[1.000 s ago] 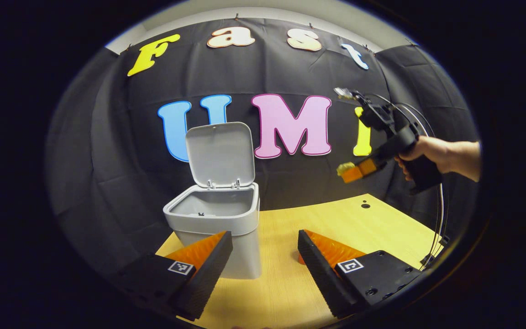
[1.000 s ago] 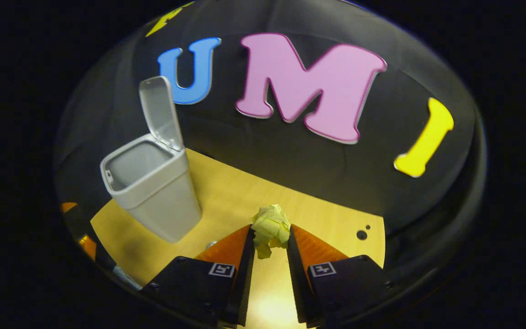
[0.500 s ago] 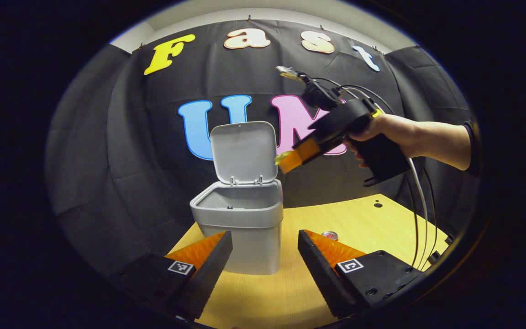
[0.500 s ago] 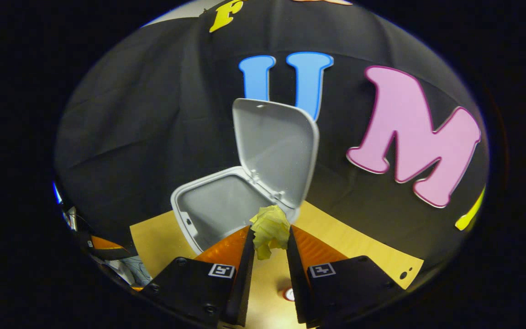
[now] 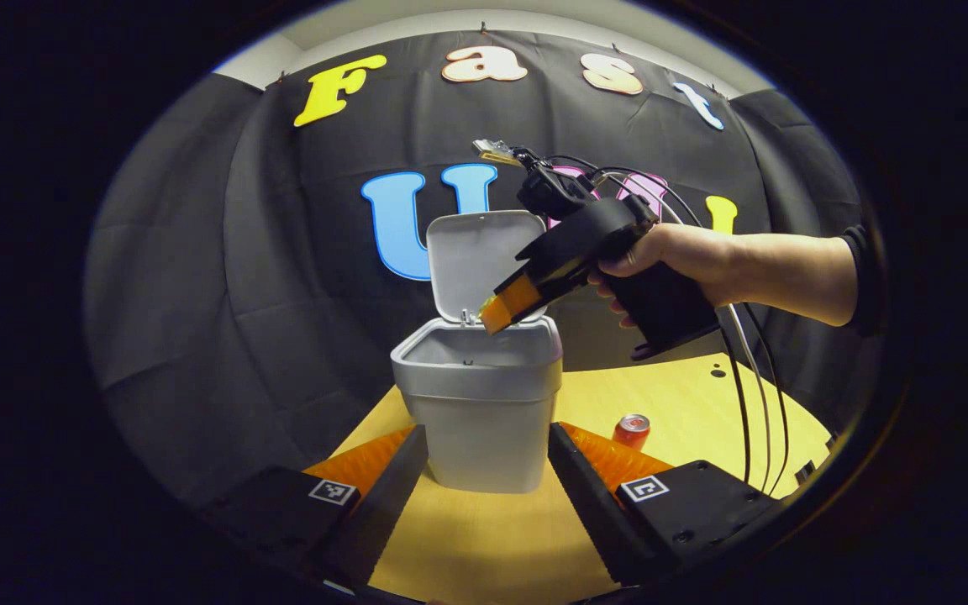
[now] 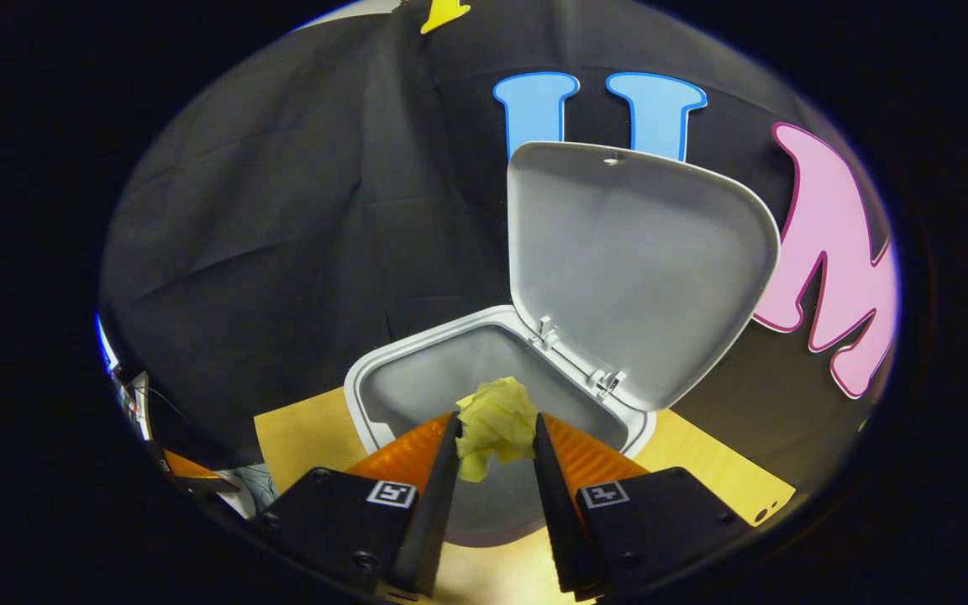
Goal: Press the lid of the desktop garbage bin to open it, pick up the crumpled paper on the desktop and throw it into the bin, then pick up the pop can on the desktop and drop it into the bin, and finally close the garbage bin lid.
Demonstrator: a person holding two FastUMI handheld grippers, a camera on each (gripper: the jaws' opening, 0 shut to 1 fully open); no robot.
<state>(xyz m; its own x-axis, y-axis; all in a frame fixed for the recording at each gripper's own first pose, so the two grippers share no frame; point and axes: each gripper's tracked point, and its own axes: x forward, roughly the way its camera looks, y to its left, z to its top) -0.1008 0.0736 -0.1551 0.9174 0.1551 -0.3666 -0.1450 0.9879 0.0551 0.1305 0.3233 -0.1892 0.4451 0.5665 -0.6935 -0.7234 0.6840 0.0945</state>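
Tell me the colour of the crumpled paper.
Pale yellow crumpled paper, clearest in the right gripper view.

Background: a black cloth wall [image 5: 223, 277], creased and hung from clips along its top edge, encloses the booth. A pale wall or ceiling strip [image 5: 417, 21] shows above the cloth. The desk [image 5: 677, 403] is light wood grain with small dark holes near its far edge.
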